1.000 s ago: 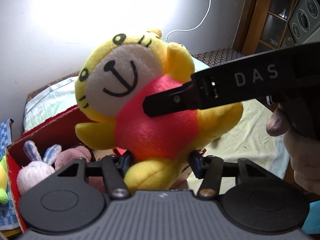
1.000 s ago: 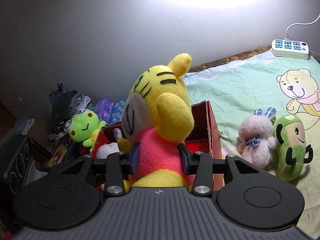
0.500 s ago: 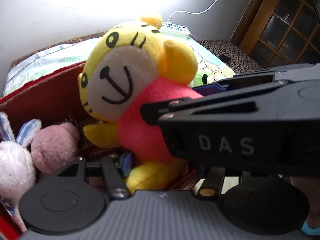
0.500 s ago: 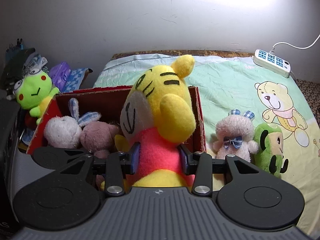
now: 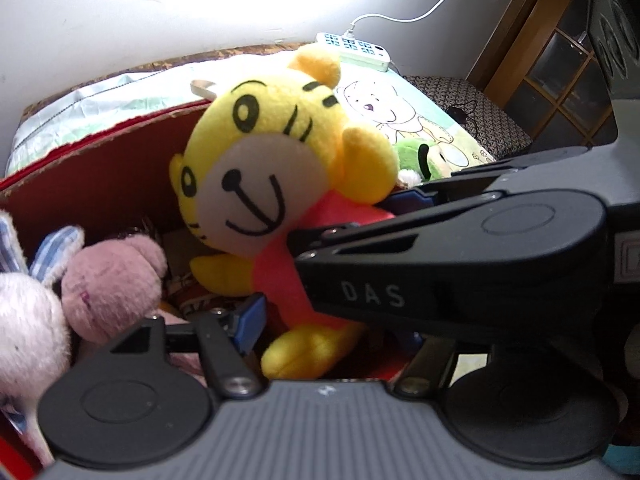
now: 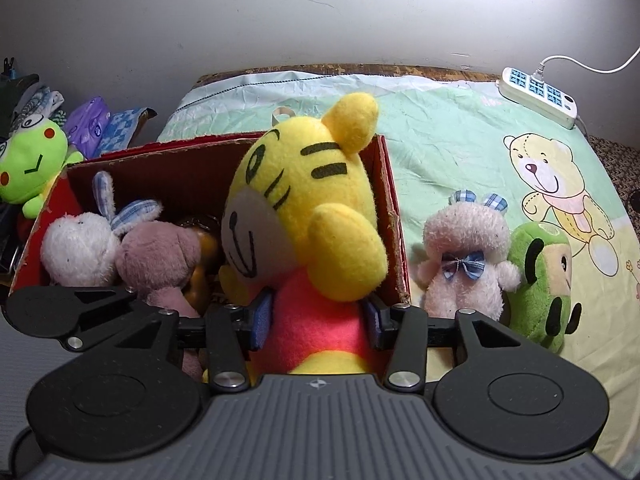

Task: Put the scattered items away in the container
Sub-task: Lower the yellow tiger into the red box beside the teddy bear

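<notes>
You are at the release step. The yellow tiger plush [image 6: 304,216] sits upright at the right end of the red cardboard box [image 6: 390,216], its head and raised arm above the rim, its red body low inside against the right wall.

Right gripper [image 6: 316,322]: jaws are opening, with the tiger's red body between the blue pads [image 6: 262,320]. The pads sit right at the fabric; from the right wrist view they look to be touching more than squeezing.

Left gripper [image 5: 320,322]: jaws are opening too. Its left pad stands clear of the tiger's side. The other finger is hidden behind the right gripper's black body, which crosses the left wrist view, so you cannot tell whether that side touches. The tiger's yellow foot hangs between the fingers.

Already in the box, left of the tiger: a white bunny [image 6: 78,252] and a dusty-pink bear [image 6: 160,260].

Outside it on the bed sheet [image 6: 440,148], just right of the box: a pink plush with a blue bow [image 6: 464,264] and a green plush [image 6: 540,280] touching it. A green frog plush [image 6: 28,164] lies off the far left corner.

Next move, as I judge it: spread both fully and lift out without snagging the fabric. Then swing right to the pink plush, which is nearest.
</notes>
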